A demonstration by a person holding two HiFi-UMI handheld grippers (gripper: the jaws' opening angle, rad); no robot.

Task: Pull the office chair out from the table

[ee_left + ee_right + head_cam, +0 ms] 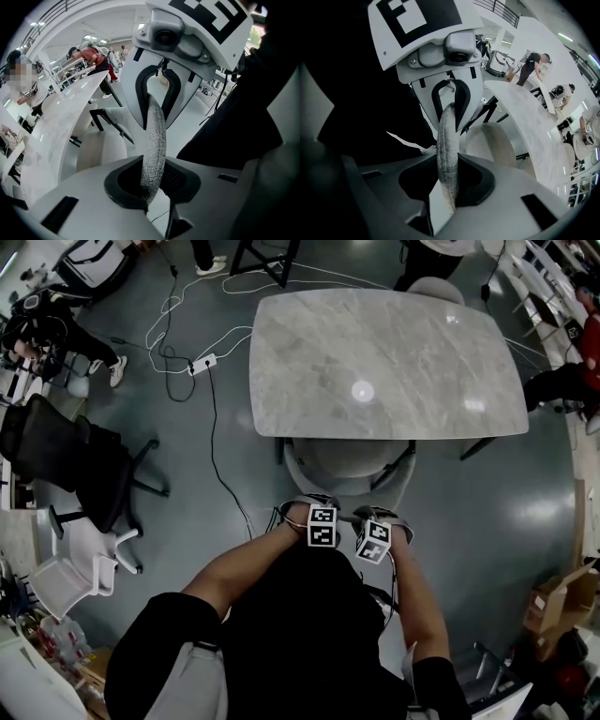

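From where I stand, the left gripper (152,180) and the right gripper (447,185) are side by side, each clamped on the woven top rim of the light-grey fabric office chair (342,470). Just beyond them the seat sits partly under the pale marble rectangular table (384,362) — grip made, but I'd say most of the pull remains.

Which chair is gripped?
Grey chair at the table's near edge: left hand-held gripper and right hand-held gripper clamp its backrest. Black chair stands untouched.
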